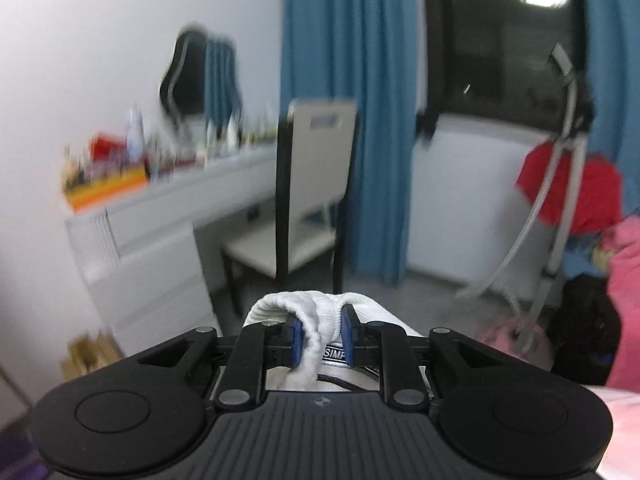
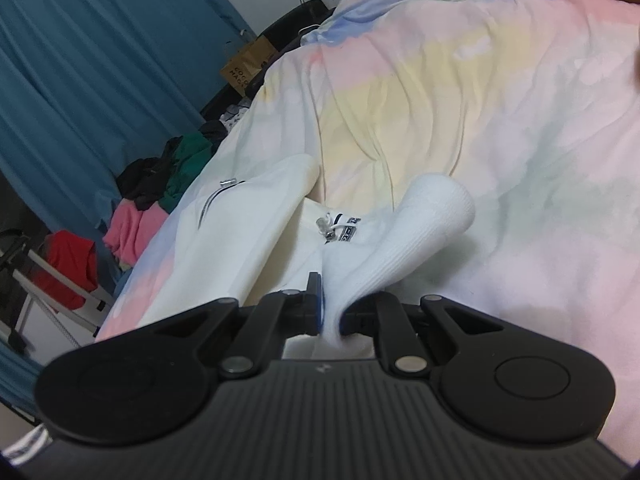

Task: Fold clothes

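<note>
white garment [image 2: 240, 240], a thick knit piece with a zip and a drawcord, lies spread over the pastel bedspread [image 2: 480, 120] near the bed's edge, partly lifted at two points. it looks soft, limp and fairly light; the fabric drapes and bunches wherever it is raised, so it probably sags between holds and is unlikely to slip from rubber pads. the ribbed hem and cuff appear the firmest places to take hold of, since the doubled knit gives the pads something to bite. largest to smallest: the bed, then the garment, then the ribbed cuff [image 2: 436, 208] standing up from the right-hand hold, then the drawcord tips [image 2: 332, 226]. right gripper [image 2: 332, 320] points somewhat downward over the bed, its blue-padded jaws nearly together and pinching a thin gather of the white knit. left gripper [image 1: 320, 332] also tilts downward but faces out toward the chair [image 1: 308, 184] and blue curtain [image 1: 352, 80], its jaws clamped on a thicker rolled bunch of the same white fabric [image 1: 312, 312], beside a woven label. the blurred room in the left wrist view suggests a hand in motion.
</note>
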Demonstrator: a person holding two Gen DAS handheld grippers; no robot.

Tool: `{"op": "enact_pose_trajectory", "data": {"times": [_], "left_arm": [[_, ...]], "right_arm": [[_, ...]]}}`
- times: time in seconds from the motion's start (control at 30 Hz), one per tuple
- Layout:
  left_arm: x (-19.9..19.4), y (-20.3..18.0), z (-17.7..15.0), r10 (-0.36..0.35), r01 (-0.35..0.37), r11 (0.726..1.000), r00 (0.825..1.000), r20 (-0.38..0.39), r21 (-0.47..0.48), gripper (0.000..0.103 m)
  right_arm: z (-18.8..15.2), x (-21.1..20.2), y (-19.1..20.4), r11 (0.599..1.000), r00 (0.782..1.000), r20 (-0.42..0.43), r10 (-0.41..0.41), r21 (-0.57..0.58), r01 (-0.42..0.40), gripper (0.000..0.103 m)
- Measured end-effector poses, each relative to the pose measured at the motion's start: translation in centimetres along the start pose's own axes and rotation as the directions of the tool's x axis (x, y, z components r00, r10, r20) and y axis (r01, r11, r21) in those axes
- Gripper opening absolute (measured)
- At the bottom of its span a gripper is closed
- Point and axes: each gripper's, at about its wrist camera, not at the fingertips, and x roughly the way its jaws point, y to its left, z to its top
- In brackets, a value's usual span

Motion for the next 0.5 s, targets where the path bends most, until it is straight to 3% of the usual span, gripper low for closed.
{"op": "enact_pose_trajectory", "data": {"times": [0.1, 0.17, 0.23, 0.37, 0.5], "left_arm": [[2.7, -1.3, -3.3, -0.026, 0.023, 0.999, 0.995, -0.093, -0.033, 0.032], [2.5, -1.9, -4.9, -0.017, 0.014, 0.999, 0.995, -0.093, -0.038, 0.042], [0.4, -2.1, -5.8, -0.054, 0.053, 0.998, 0.997, -0.049, -0.026, 0.070], [-5.9, -1.1, -7.3, -0.134, 0.133, 0.990, 0.990, 0.038, 0.038, 0.078], [-14.3, 3.3, -10.6, -0.226, 0.223, 0.974, 0.966, 0.122, 0.043, 0.086]], "right_arm": [[-0.2, 0.9, -0.2, 1.000, 1.000, 0.011, -0.011, -0.009, 0.011, 0.010], [-0.5, 1.4, -0.3, 1.000, 1.000, 0.016, -0.012, -0.019, 0.012, 0.010], [-0.7, 1.7, -0.2, 0.999, 1.000, 0.020, -0.008, -0.032, 0.009, 0.010], [-0.6, 1.6, 0.0, 1.000, 1.000, 0.019, 0.000, -0.029, 0.001, 0.010], [-0.1, 0.6, -0.5, 1.000, 1.000, 0.017, 0.020, -0.002, -0.020, 0.010]]}}
